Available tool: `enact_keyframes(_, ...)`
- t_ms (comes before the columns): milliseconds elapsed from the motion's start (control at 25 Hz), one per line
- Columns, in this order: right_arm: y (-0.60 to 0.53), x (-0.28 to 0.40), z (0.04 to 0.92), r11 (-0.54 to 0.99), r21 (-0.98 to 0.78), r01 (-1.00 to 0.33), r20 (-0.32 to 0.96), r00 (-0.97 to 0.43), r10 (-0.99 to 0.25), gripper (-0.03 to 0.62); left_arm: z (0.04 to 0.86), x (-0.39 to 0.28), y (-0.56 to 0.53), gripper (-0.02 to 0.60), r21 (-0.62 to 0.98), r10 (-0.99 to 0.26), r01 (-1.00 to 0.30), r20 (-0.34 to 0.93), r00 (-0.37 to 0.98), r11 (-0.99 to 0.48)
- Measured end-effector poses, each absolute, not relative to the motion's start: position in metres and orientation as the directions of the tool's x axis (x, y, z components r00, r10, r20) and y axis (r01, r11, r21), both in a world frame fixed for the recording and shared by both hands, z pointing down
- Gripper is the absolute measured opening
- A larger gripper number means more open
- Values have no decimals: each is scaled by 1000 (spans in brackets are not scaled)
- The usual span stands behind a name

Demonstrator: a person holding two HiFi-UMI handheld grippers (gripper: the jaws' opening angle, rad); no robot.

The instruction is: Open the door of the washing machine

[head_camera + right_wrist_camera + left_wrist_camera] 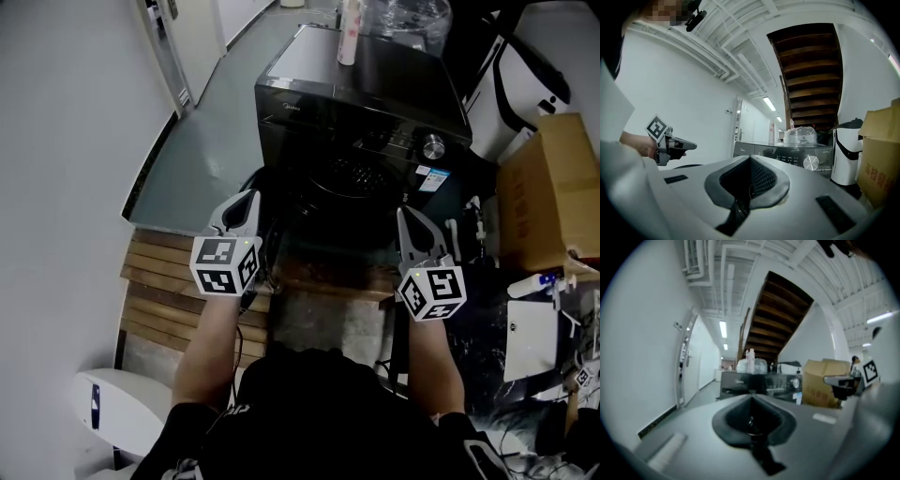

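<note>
A black front-loading washing machine (361, 103) stands ahead of me, with a silver knob (432, 145) on its panel and its round door (349, 180) dark on the front face; I cannot tell whether the door is ajar. Short of the machine's front, my left gripper (244, 204) is shut and empty, apart from the door. To the right my right gripper (411, 220) is likewise shut, with nothing in it. The left gripper view shows the machine (759, 383) beyond the closed left gripper (751, 398). In the right gripper view the machine (787, 152) lies past the closed right gripper (750, 161).
A bottle (349, 33) and a clear plastic bag (408, 19) sit on the machine's top. A cardboard box (553, 187) and a white appliance (525, 84) stand to its right, over cables and clutter. Wooden slats (164, 281) lie on the floor at left, by a white wall.
</note>
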State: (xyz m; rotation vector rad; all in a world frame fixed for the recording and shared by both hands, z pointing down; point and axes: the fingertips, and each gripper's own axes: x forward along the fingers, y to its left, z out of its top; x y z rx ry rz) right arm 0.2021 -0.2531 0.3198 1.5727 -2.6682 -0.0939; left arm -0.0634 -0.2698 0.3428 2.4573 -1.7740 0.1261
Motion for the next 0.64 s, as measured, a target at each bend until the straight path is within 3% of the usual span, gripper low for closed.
enact_keyframes(640,-238,186,327,522,61,-851,19,-522,-853,-9,356,-54,-256,6,52,-932,-944,151,329,-325)
